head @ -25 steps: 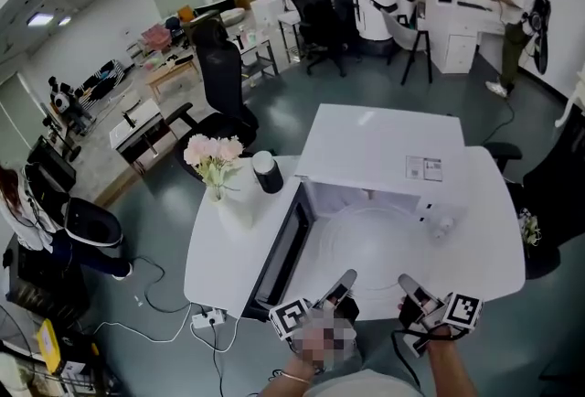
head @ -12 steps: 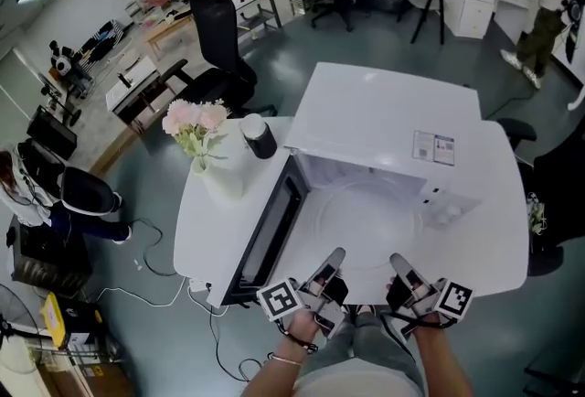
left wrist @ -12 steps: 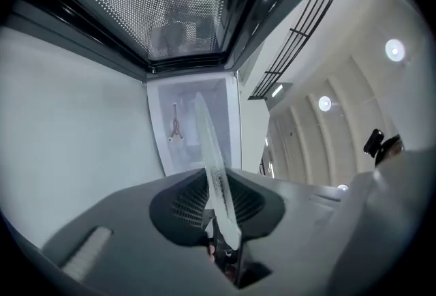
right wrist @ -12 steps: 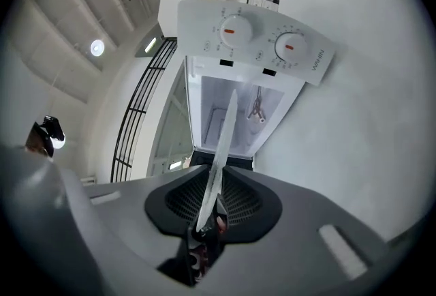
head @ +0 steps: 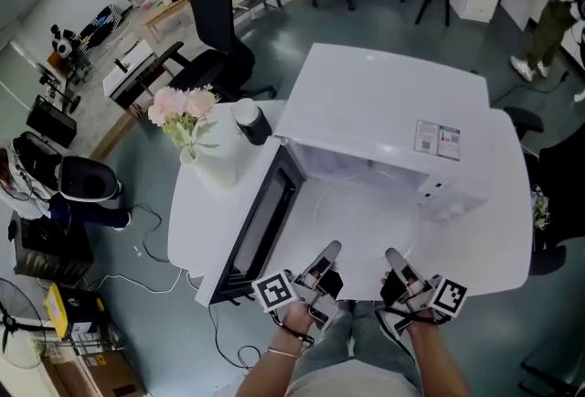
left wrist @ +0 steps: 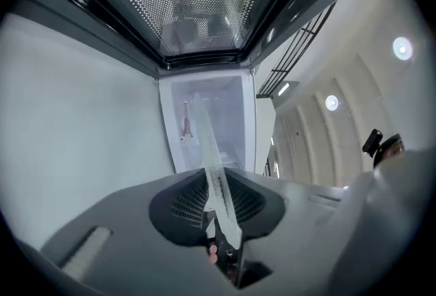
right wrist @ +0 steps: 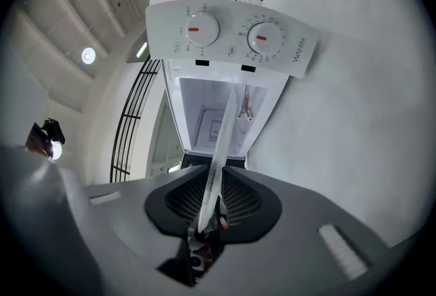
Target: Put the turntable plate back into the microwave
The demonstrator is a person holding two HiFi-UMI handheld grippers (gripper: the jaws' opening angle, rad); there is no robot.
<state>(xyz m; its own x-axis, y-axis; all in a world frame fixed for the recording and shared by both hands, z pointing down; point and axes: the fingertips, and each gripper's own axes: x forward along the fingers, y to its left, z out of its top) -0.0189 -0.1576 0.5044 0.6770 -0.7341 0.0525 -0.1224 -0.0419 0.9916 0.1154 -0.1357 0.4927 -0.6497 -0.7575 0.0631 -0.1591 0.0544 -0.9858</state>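
The clear glass turntable plate (head: pixel 363 219) hangs level in front of the open white microwave (head: pixel 384 107), held by its near rim from both sides. My left gripper (head: pixel 322 258) is shut on the rim's left part, seen edge-on as the plate (left wrist: pixel 212 172) between the jaws; these jaws have just been opening a little with the rim still between them. My right gripper (head: pixel 395 262) is shut on the rim's right part, the plate (right wrist: pixel 216 165) running out from its jaws toward the lit cavity (right wrist: pixel 216 121). The door (head: pixel 260 223) swings open to the left.
The microwave stands on a round white table (head: pixel 512 240). A vase of pink flowers (head: pixel 186 114) and a dark cup (head: pixel 249 122) sit left of the microwave. The control panel (right wrist: pixel 231 35) has two knobs. Office chairs and desks stand behind.
Both grippers have sunk a little with the plate between them, staying at the microwave's mouth. The head view has shifted, so the microwave sits higher and further left.
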